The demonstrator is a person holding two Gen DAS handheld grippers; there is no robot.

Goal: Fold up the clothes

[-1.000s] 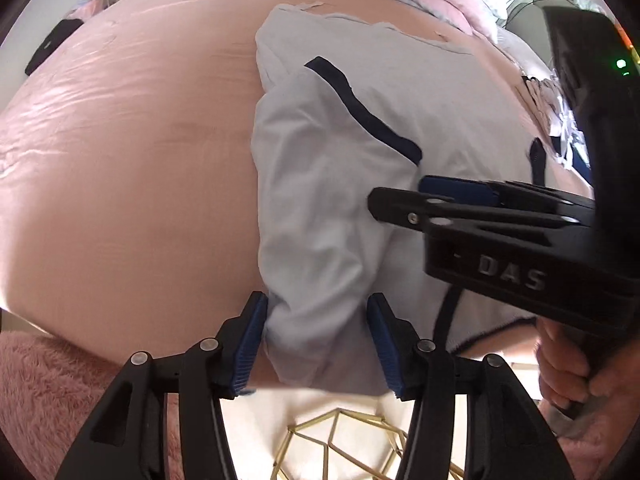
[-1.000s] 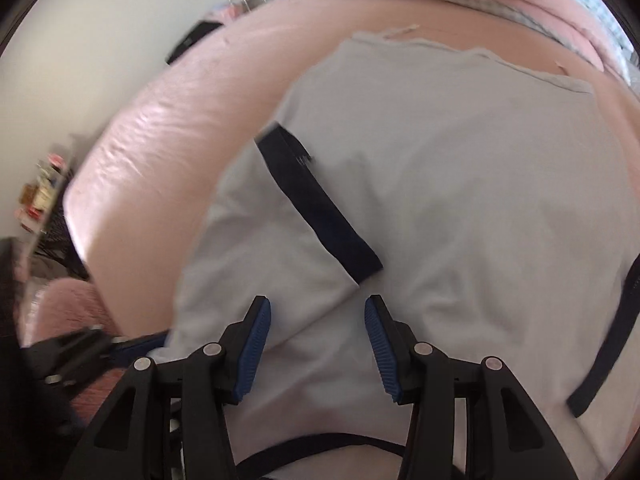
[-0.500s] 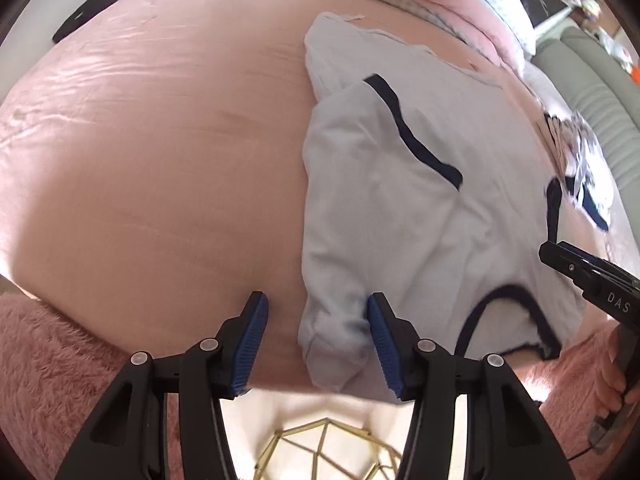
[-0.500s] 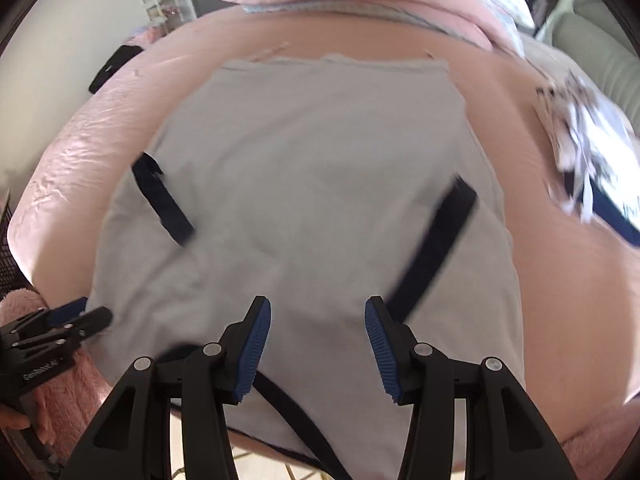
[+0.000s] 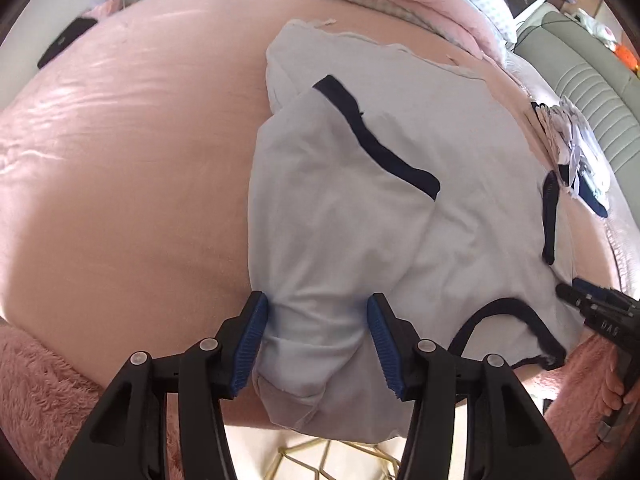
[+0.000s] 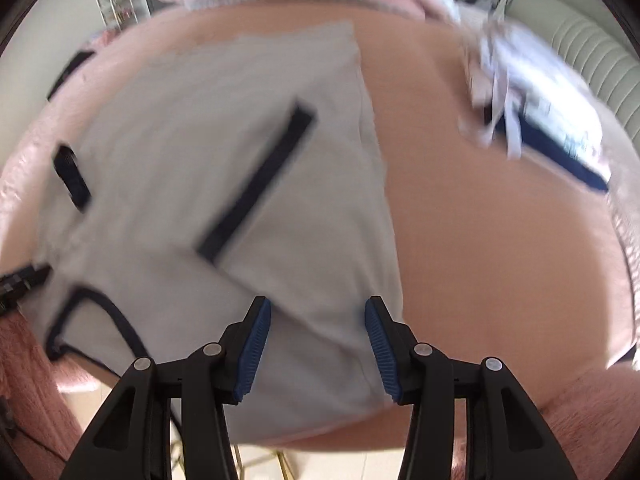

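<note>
A pale grey T-shirt (image 5: 360, 220) with navy trim lies flat on the pink bed (image 5: 140, 180), its collar at the near edge. One sleeve is folded in over the body, the navy cuff (image 5: 376, 144) running diagonally. My left gripper (image 5: 316, 312) is open, and its fingers straddle the shirt's near left corner, which hangs over the bed edge. In the blurred right wrist view, my right gripper (image 6: 316, 312) is open over the near right corner of the T-shirt (image 6: 240, 200). The right gripper (image 5: 600, 316) also shows at the far right of the left wrist view, held by a hand.
A heap of white and navy clothes (image 5: 572, 160) (image 6: 532, 108) lies on the bed to the right. A fluffy pink cover (image 5: 40, 400) hangs at the near edge. A gold wire frame (image 5: 320, 460) stands on the floor below. A ribbed grey-green cushion (image 5: 592, 92) lies beyond.
My right gripper has swung from above the folded left sleeve across to the shirt's right side. The left gripper has shifted so the shirt's corner now lies between its fingers.
</note>
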